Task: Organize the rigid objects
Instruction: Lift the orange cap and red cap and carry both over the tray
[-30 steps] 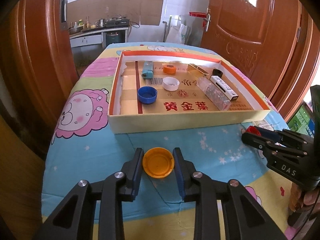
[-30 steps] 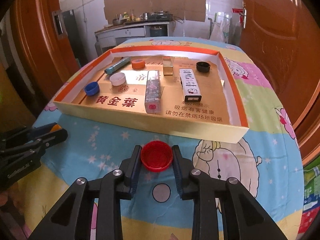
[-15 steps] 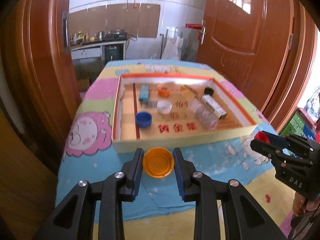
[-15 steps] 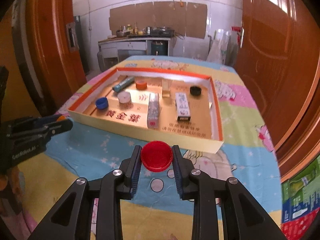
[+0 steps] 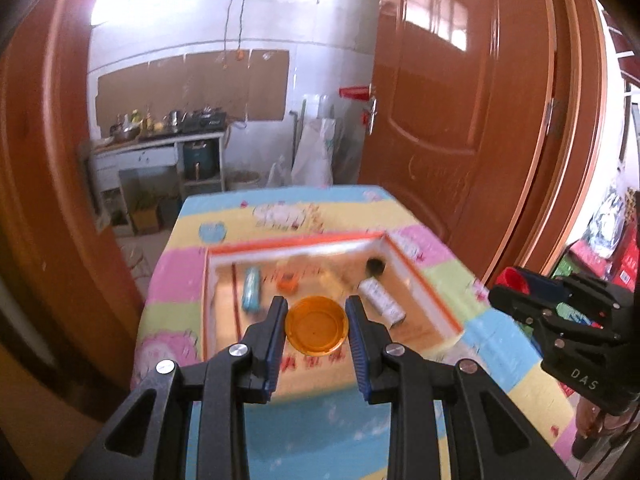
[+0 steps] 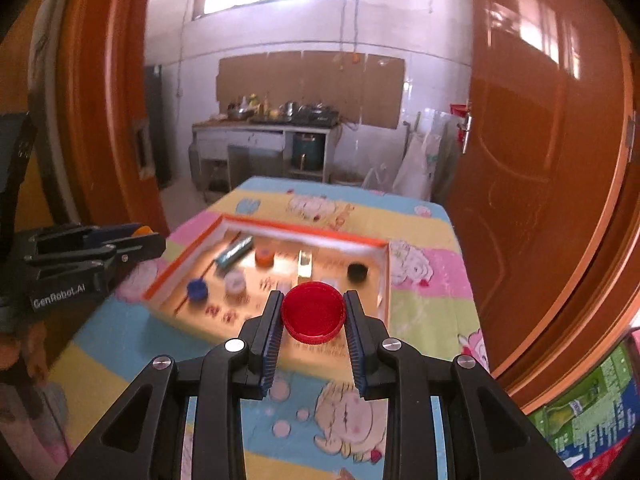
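Your left gripper [image 5: 316, 326] pinches an orange cap [image 5: 316, 326] by its rim, open side toward the camera. Your right gripper [image 6: 313, 312] pinches a red cap [image 6: 313, 312] the same way. Both caps hang in the air above the near wall of the shallow box [image 6: 384, 280] on the cartoon-print tablecloth [image 6: 432, 312].

My judgement of the risk: each cap is held only at two points on a round rim, so a tilt or a loosened squeeze could let it pop out and roll off the cloth.

Inside the box, from the right camera: a blue cap [image 6: 197, 289] at 9 o'clock, a white cap [image 6: 235, 282] beside it, a small orange cap [image 6: 264, 257] at 11, a teal tube [image 6: 235, 253] at 10, a black cap [image 6: 357, 271] at 2. These crowd the far half; the near floor is hidden behind the caps. Wooden doors [image 6: 540, 160] flank the table.
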A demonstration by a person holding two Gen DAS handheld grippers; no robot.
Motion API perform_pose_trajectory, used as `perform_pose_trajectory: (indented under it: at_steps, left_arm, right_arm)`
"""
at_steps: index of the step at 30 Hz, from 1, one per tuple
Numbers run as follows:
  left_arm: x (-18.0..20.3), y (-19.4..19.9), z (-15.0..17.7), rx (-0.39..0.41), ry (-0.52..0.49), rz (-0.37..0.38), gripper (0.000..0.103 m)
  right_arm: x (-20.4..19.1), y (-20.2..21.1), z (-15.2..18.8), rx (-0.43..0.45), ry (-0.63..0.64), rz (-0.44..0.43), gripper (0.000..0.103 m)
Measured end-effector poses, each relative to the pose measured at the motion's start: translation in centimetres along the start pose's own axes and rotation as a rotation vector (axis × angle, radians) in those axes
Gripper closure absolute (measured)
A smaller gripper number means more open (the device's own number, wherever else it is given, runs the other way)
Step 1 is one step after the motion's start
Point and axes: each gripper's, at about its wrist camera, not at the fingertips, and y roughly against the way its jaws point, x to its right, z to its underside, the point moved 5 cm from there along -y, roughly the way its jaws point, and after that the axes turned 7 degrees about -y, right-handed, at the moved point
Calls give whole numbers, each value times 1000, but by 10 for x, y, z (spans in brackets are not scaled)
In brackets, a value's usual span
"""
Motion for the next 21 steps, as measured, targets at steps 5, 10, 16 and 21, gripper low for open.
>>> perform_pose_trajectory:
  at_steps: [5,10,16,21]
  left_arm:
    - [0,-22,-23,-7,25,22,73]
    - [-8,-59,-17,-47,83,39,73]
    - [-23,-100,14,-142,121,43,73]
    - [-25,-119,31,-202,104,24,73]
  right_arm:
    - [16,-16,-25,0,-77,-9,73]
    - [21,-51,-34,-49,-124,-9,73]
    - [30,-104,-21,-135,-165,7,73]
    - [46,-151,-5,-227,-170,48,73]
